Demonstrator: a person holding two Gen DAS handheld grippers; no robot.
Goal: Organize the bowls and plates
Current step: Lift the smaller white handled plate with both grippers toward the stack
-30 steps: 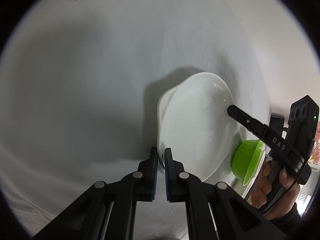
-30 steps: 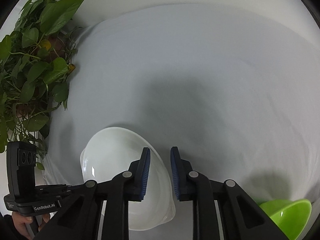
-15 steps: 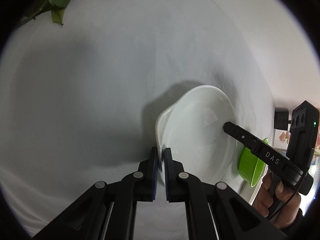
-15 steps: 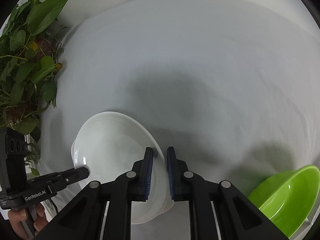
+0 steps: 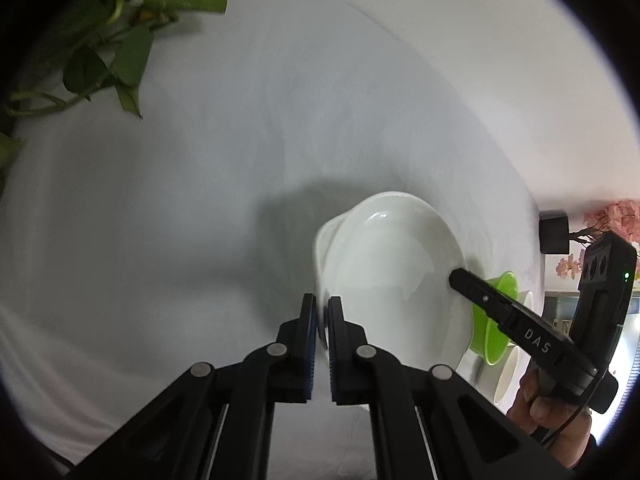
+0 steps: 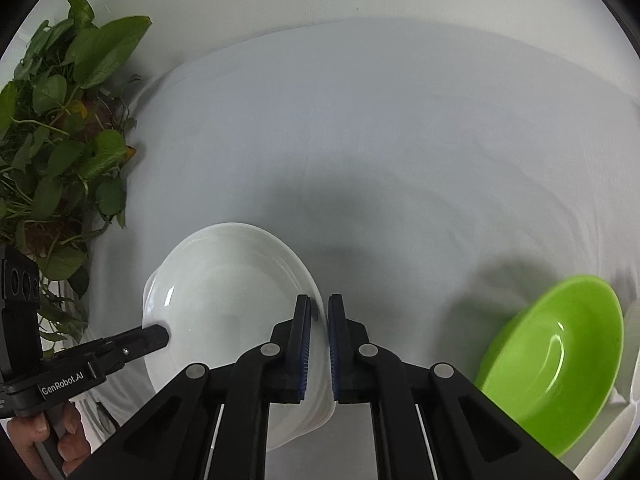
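A white bowl (image 5: pixel 384 272), seemingly nested in a second white dish, hangs tilted over the white cloth. My left gripper (image 5: pixel 322 304) is shut on its near rim in the left wrist view. On the opposite rim, my right gripper (image 6: pixel 319 306) has the edge of the white bowl (image 6: pixel 224 300) between its blue pads as its jaws finish closing. Each wrist view shows the other gripper at the far rim: the right gripper (image 5: pixel 456 278) and the left gripper (image 6: pixel 160 334). A green bowl (image 6: pixel 560 356) sits to the right, also seen as the green bowl (image 5: pixel 498 320).
A leafy potted plant (image 6: pixel 60 140) stands at the left table edge, its leaves (image 5: pixel 120 48) reaching in. Another white dish (image 5: pixel 506 376) lies beyond the green bowl. A black pot (image 5: pixel 554 232) with pink flowers stands by the wall.
The right gripper's jaws narrowed onto the bowl's rim. Both grippers rose with the white bowl, and more of the green bowl and the plant came into view.
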